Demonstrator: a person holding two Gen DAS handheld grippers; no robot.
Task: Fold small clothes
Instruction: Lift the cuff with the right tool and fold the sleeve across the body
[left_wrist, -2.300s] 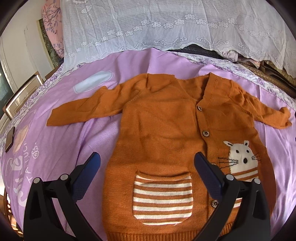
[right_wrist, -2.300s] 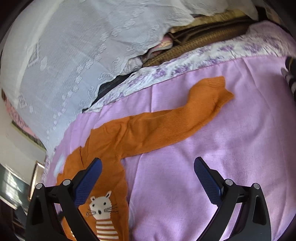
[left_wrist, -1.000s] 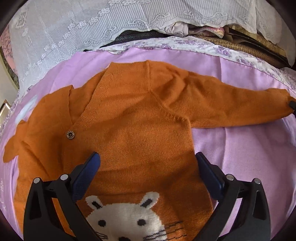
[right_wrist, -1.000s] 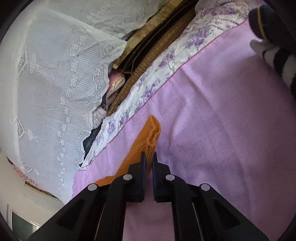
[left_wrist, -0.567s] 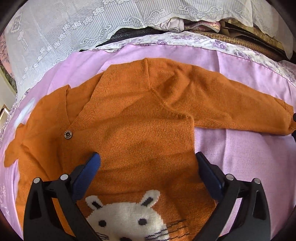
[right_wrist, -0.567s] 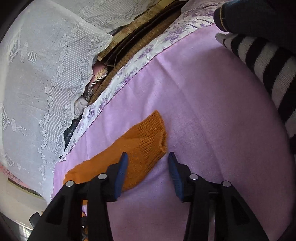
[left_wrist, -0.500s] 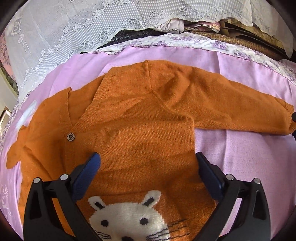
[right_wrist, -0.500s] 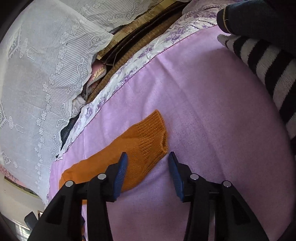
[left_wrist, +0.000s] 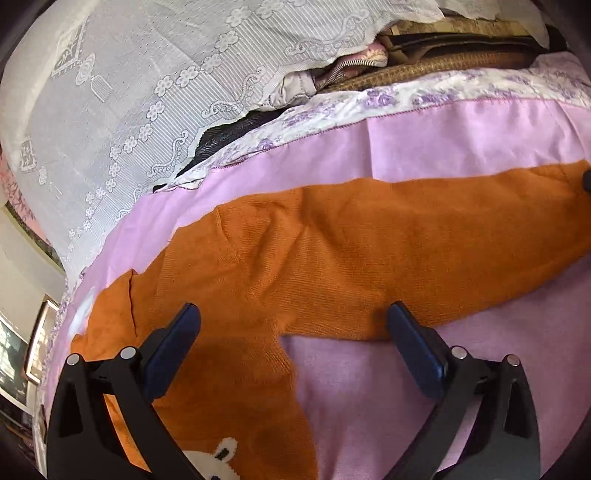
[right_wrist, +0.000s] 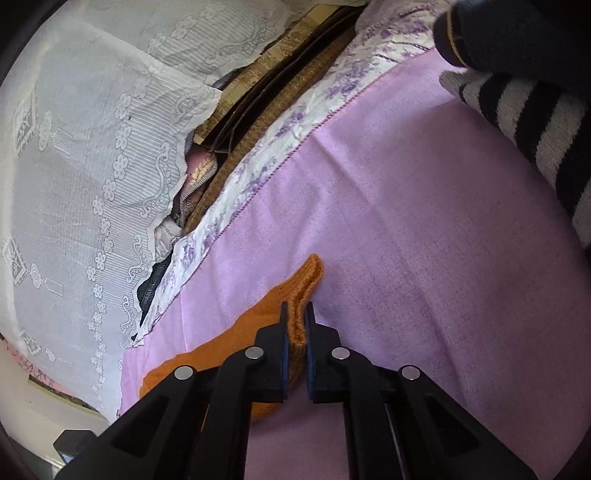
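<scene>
Folding barely begun, by the look of it: orange cardigan (left_wrist: 332, 258) spread flat and face up on the pink bed sheet (left_wrist: 461, 147), no fold visible, right sleeve (left_wrist: 461, 229) stretched toward the right edge of the left wrist frame. Right hand-held gripper (right_wrist: 295, 325) clamped on the ribbed sleeve cuff (right_wrist: 306, 280) at lower centre of the right wrist frame, cuff pinched upright between the pads. Left hand-held gripper (left_wrist: 291, 325) spread wide, hovering over the armpit where sleeve meets body, nothing between the fingers. Sleeves and body all left to fold. Fine knit, white animal face (left_wrist: 218, 458) at bottom edge. Striped garment (right_wrist: 535, 125) at upper right, well apart.
</scene>
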